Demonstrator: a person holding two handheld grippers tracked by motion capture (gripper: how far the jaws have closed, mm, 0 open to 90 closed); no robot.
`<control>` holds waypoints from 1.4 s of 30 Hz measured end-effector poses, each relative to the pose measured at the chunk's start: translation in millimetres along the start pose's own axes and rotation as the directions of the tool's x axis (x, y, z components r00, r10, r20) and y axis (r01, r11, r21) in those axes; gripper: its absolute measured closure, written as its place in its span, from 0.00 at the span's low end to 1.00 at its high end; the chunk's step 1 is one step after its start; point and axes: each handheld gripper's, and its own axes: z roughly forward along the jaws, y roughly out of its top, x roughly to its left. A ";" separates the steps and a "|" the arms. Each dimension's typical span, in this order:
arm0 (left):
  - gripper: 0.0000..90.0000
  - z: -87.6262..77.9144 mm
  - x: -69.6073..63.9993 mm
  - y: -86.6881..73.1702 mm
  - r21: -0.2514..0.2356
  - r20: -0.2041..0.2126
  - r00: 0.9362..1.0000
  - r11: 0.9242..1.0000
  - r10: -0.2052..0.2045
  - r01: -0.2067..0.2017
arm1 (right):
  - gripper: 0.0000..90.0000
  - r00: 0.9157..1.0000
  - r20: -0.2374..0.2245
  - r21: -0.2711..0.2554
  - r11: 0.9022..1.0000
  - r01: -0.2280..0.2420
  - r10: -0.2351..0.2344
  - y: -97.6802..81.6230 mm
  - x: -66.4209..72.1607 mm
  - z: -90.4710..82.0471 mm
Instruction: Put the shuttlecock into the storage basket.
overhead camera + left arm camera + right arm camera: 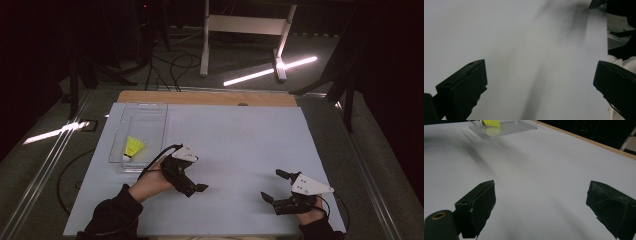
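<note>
A yellow shuttlecock [133,147] with a white cork lies in a clear plastic box [145,112] at the table's left side. My left gripper [192,186] hovers just right of the box's near end. In the left gripper view, my left gripper [540,85] is open over bare white tabletop. My right gripper [273,185] is near the front right of the table, open and pointing left. In the right gripper view, my right gripper [544,205] has nothing between its jaws. Far ahead of it are the box [506,128] and the shuttlecock [491,123].
The white tabletop [235,145] has a wooden strip [205,97] along its far edge. Beyond it, a white desk frame [245,25] and cables [170,65] sit on the dark floor. Both forearms enter from the bottom edge.
</note>
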 end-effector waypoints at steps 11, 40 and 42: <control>0.00 -8.8 -10.4 -36.2 -0.050 0.012 0.998 0.997 -0.055 0.055 | 0.10 1.000 0.000 -0.003 1.000 0.009 -0.009 0.6 0.5 -0.4; 0.00 -33.9 -5.8 -124.3 -0.131 -0.063 0.981 0.976 -0.183 0.173 | 0.10 1.000 -0.001 -0.001 1.000 -0.002 0.002 0.7 1.4 0.1; 0.00 -36.3 -6.7 -126.4 -0.150 -0.072 0.979 0.972 -0.191 0.178 | 0.10 1.000 -0.001 0.000 1.000 -0.003 0.003 0.7 1.6 0.1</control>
